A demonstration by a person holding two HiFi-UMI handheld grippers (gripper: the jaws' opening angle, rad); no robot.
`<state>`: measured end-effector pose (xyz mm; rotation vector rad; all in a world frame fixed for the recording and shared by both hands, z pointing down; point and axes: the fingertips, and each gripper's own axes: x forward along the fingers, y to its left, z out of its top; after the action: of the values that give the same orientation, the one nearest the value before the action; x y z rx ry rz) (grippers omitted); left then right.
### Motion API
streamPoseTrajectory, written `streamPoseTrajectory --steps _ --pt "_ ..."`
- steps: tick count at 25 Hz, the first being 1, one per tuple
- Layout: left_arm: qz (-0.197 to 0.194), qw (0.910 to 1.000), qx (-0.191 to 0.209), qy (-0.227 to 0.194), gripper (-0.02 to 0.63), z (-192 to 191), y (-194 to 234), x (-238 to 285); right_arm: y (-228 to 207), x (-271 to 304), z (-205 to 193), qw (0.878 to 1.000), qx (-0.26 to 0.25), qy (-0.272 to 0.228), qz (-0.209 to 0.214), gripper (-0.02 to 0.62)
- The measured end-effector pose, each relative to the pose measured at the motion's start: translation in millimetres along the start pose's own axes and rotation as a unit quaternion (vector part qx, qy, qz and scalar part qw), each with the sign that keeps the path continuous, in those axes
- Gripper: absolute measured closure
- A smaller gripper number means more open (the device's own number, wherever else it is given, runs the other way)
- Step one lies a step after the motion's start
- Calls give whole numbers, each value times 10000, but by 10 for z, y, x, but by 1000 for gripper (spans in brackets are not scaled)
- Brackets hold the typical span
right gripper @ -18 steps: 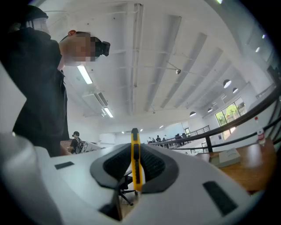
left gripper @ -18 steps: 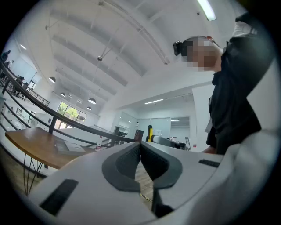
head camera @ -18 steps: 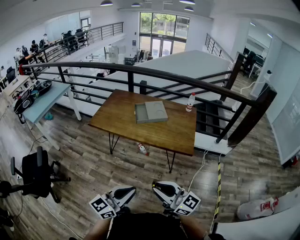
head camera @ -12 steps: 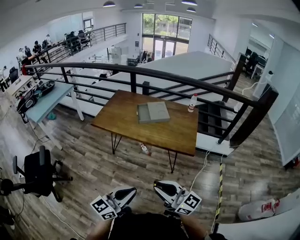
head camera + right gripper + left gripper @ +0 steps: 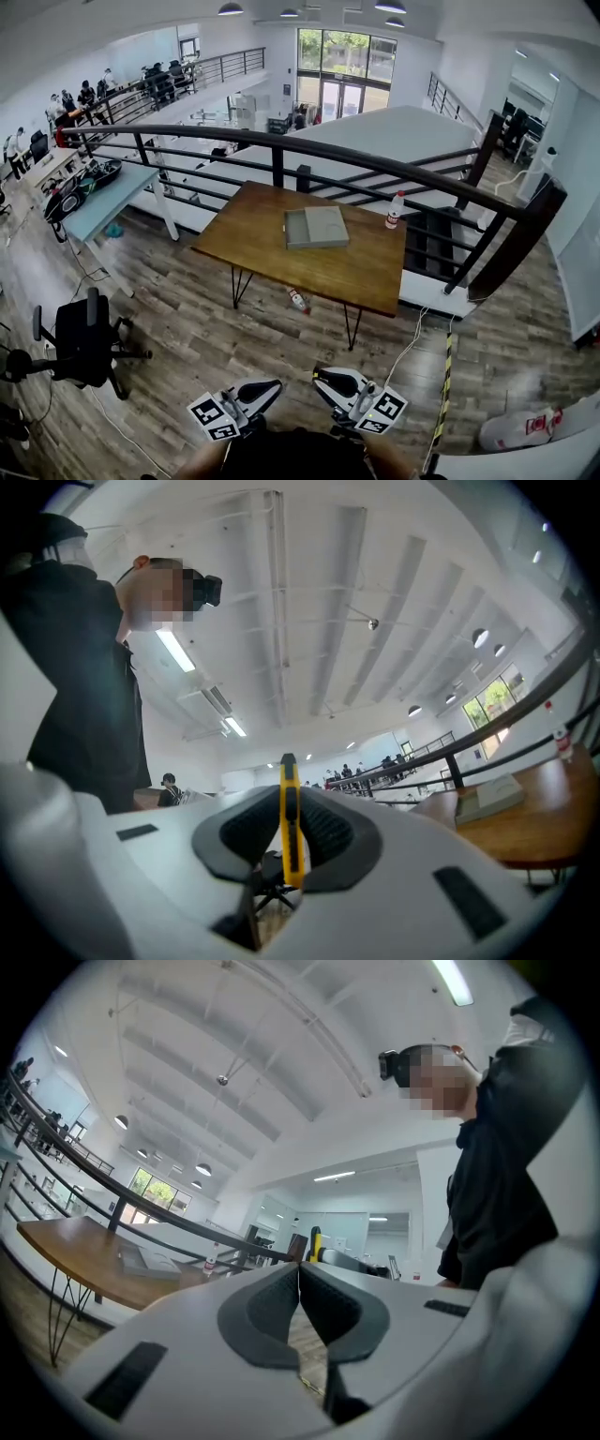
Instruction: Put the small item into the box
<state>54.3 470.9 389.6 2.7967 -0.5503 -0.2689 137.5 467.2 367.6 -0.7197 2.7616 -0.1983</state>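
A grey box (image 5: 316, 226) lies open on the wooden table (image 5: 272, 253) several steps ahead of me. It also shows in the left gripper view, as the box (image 5: 143, 1260), and in the right gripper view, as the box (image 5: 491, 795). Both grippers are held low against my body, far from the table. My right gripper (image 5: 322, 378) is shut on a thin yellow-and-black utility knife (image 5: 289, 813) that stands upright between its pads, as the right gripper (image 5: 289, 832) view shows. The pads of my left gripper (image 5: 299, 1283) are pressed together with nothing between them; it is at bottom left, left gripper (image 5: 270, 385).
A white bottle with a red label (image 5: 393, 210) stands at the table's far right corner. A small red-and-white object (image 5: 298, 300) lies on the floor under the table. A black railing (image 5: 375, 164) runs behind it. An office chair (image 5: 82, 339) stands at left, yellow-black floor tape (image 5: 444, 375) at right.
The table and box sit slightly lower and further right in the head view, so my viewpoint has shifted. Both grippers stay low by my body, unchanged.
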Motion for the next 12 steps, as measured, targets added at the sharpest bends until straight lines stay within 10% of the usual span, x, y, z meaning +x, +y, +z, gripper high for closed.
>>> streamPoseTrajectory --steps 12 --pt "264 9994 -151 186 591 -71 161 -80 -229 -63 -184 9996 272 12 17 523"
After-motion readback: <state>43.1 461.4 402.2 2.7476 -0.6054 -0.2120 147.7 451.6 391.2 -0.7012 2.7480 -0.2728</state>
